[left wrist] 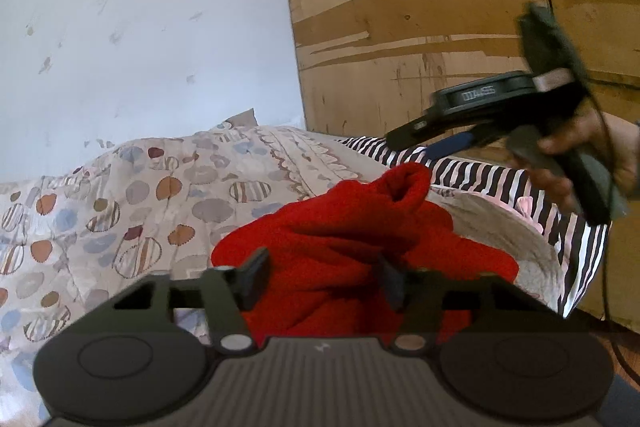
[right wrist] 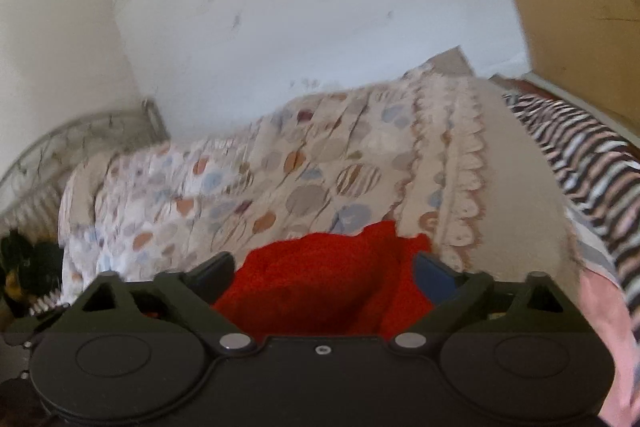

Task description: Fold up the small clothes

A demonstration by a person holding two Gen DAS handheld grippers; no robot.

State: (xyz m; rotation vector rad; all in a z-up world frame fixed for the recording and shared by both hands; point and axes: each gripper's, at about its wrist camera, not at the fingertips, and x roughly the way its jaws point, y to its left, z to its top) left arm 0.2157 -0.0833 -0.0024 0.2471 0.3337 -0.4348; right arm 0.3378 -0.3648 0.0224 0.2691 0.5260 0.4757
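The left gripper (left wrist: 322,277) is sitting at 6 o'clock in its own view with its jaws partly apart, and the bunched red garment (left wrist: 360,239) is lying between them; the right finger (left wrist: 390,285) is sinking into a fold of the cloth, but whether the pads are actually pressing on it cannot be told. The red garment is rising in a crumpled heap from the gripper toward 12 o'clock, with a rolled tubular end at its top. It is resting on a bed, on a patterned quilt (left wrist: 132,211) that is spreading out toward 9 o'clock. At 3 o'clock a black-and-white striped cloth (left wrist: 484,175) is lying along the bed's edge. Above it, at 2 o'clock, the right gripper (left wrist: 420,139) is hovering clear of the garment, held by a hand (left wrist: 580,155). Behind that, a worn wooden panel (left wrist: 420,27) is standing at 1 o'clock, and a pale wall (left wrist: 140,27) is filling 10 to 12 o'clock.

In the right wrist view, blurred, the right gripper (right wrist: 324,275) is holding its jaws wide apart, with the red garment (right wrist: 320,279) showing between them below, not gripped. The quilt (right wrist: 300,163) is stretching toward 12 o'clock, the striped cloth (right wrist: 580,163) is lying at 3 o'clock.
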